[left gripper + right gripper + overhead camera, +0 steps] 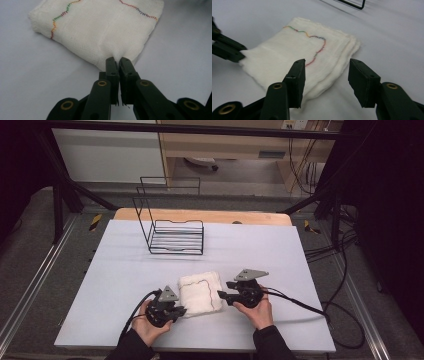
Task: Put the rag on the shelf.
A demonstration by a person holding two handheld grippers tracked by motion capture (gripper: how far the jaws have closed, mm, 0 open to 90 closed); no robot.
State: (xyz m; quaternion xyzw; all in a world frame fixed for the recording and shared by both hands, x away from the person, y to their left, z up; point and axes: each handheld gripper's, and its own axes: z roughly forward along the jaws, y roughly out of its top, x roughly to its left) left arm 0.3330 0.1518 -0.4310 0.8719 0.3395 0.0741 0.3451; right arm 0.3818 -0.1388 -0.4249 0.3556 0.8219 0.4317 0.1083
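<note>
Black sleeves enter at the near edge of the pale table (pixel 125 270), each hand wrapped around a gripper held low and level over the surface. At the person's left, the left gripper (pixel 181 310) points inward, its jaws pinched tight on the near corner of the folded white cloth (pixel 201 292); in the left gripper view the fabric puckers where the tips (pixel 117 62) bite it. Opposite, the right gripper (pixel 220 294) aims at the cloth's other side, jaws parted, one pad (pixel 297 75) over the cloth's edge and the other (pixel 362 80) over bare table, pressing on nothing. That cloth lies flat between both grippers, coloured stitching wandering across it. Farther back stands a black wire rack (pixel 170 227), holding nothing.
</note>
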